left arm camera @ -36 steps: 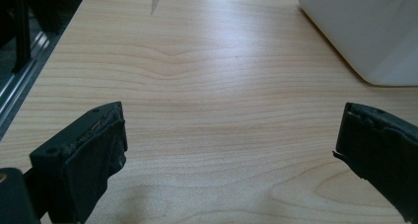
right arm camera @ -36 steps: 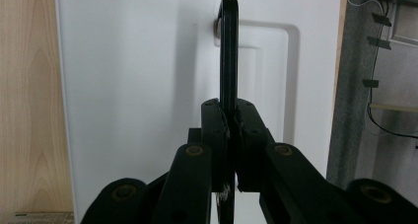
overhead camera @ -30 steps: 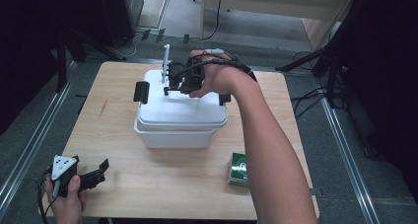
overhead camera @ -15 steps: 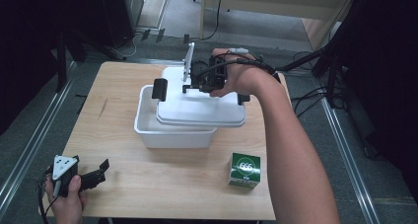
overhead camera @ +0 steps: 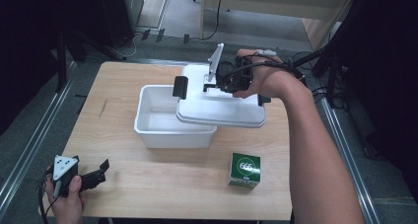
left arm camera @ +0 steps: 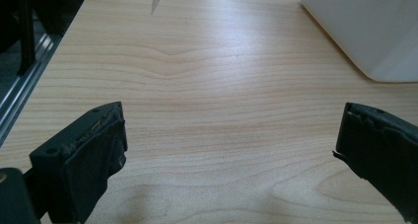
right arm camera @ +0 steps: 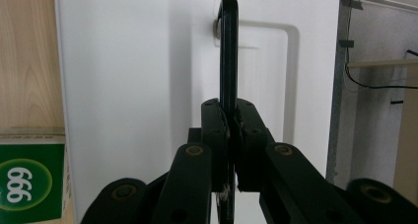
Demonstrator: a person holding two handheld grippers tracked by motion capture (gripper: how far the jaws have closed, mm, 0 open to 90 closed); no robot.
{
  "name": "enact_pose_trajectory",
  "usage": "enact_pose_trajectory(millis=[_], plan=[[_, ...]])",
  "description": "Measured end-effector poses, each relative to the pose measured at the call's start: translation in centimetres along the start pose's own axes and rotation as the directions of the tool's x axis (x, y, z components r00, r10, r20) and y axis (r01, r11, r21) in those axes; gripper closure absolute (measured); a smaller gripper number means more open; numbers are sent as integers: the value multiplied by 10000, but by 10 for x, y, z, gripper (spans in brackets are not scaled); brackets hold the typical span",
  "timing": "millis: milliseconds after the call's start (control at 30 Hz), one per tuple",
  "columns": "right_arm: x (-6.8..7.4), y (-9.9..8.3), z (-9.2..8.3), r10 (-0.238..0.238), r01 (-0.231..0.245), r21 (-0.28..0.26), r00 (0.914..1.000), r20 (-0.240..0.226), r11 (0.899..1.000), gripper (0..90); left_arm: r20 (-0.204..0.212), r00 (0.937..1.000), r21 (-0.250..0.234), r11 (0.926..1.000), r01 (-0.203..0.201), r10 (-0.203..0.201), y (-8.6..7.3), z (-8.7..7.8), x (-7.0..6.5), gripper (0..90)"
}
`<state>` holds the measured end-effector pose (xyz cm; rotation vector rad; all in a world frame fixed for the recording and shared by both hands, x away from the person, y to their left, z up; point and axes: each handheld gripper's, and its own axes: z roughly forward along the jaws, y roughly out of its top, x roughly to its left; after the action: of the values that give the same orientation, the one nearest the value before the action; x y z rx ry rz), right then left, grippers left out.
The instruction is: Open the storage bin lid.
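Note:
A white plastic box [overhead camera: 167,133] stands in the middle of the wooden table, its inside bare where it shows. Its white lid [overhead camera: 222,110] hangs tilted over the box's right side and past it, with a black clip [overhead camera: 180,87] at its left end. My right gripper [overhead camera: 223,84] is shut on the lid's thin black handle [right arm camera: 228,51], which stands edge-on between the pads [right arm camera: 217,123]. At the table's near left corner, my left gripper [overhead camera: 100,171] stays low with nothing between its wide-open jaws, and its own view has a corner of the box [left arm camera: 365,26] ahead of them.
A small green carton [overhead camera: 245,169] marked 666 stands near the front edge, right of the box, and also shows at the lower left of the right gripper view as the carton [right arm camera: 29,184]. Bare wood [left arm camera: 217,86] lies between my left gripper and the box.
The lid has come off the box and travelled to the right and slightly up in my right gripper, uncovering the box's left part. The left hand has not moved.

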<state>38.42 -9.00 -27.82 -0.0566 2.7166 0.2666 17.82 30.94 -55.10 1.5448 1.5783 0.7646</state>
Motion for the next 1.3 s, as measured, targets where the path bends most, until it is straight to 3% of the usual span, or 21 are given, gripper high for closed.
enact_pose_trajectory(millis=[533, 867, 1300], plan=[[4, -44, -8, 329, -332, 183, 9993, 203, 9993, 855, -39, 10000, -22, 10000, -21, 21, 0, 0, 0, 0], [9, -85, -14, 748, -759, 454, 9968, 267, 9961, 855, -96, 9999, -34, 10000, -51, 51, -1, 0, -1, 0], [15, -126, -10, 1049, -1066, 536, 9939, 337, 9929, 855, -174, 9998, -45, 10000, -77, 76, -1, 0, -1, 0]])
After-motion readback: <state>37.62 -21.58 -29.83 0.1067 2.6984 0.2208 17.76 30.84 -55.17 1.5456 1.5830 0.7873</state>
